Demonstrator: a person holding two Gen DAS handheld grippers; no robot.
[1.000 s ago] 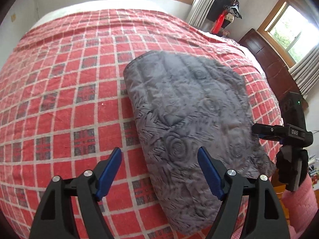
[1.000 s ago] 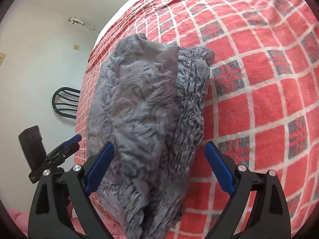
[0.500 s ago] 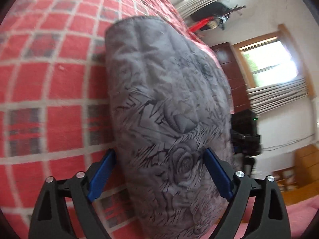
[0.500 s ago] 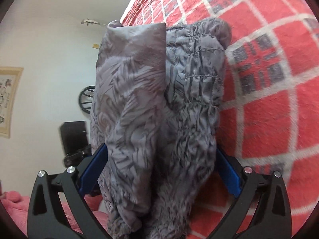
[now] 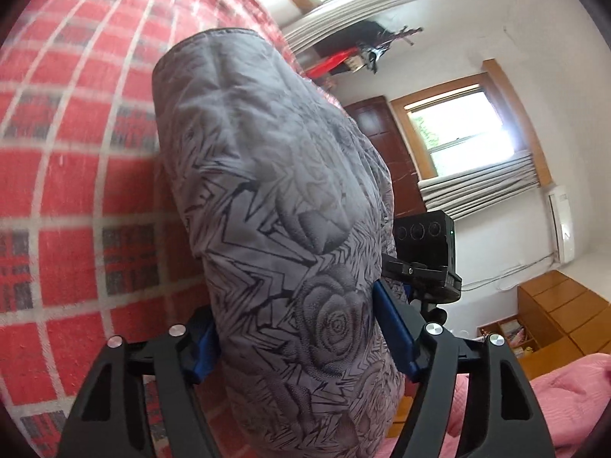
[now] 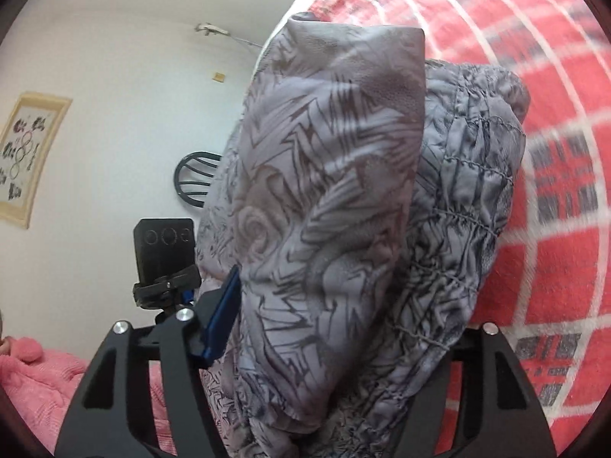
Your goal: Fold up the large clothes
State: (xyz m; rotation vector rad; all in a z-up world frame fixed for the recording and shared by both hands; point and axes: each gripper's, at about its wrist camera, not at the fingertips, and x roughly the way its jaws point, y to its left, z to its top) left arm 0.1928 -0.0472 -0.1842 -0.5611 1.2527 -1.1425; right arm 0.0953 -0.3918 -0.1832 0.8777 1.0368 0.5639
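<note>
Left wrist view shows the left gripper [image 5: 301,334] with its jaws just closed in around the near end of the grey padded garment [image 5: 282,206]; both blue pads press into the thick folded bundle, so it is clamped on the cloth. Right wrist view shows the same for the right gripper [image 6: 340,332]: its jaws have just been closing too, the left blue pad bites into the fabric, while the other pad is buried under the gathered, elasticated edge and cannot be seen. The garment [image 6: 366,175] lies folded lengthwise on the red checked bedspread [image 5: 72,175], its near end at the bed's edge between the two tools, its far end resting further up the bed.

The step in hand looks like taking hold of the near end to carry it over the far end. To do it well, both grips should catch every layer, since the padded fabric is slippery and bulky and an inner layer may slide out. Lifting the two tools together and level would keep the fold square; raising one ahead of the other would likely twist the bundle. Laying the near edge flush on the far edge, then letting go only once it rests, should keep the stack neat
</note>
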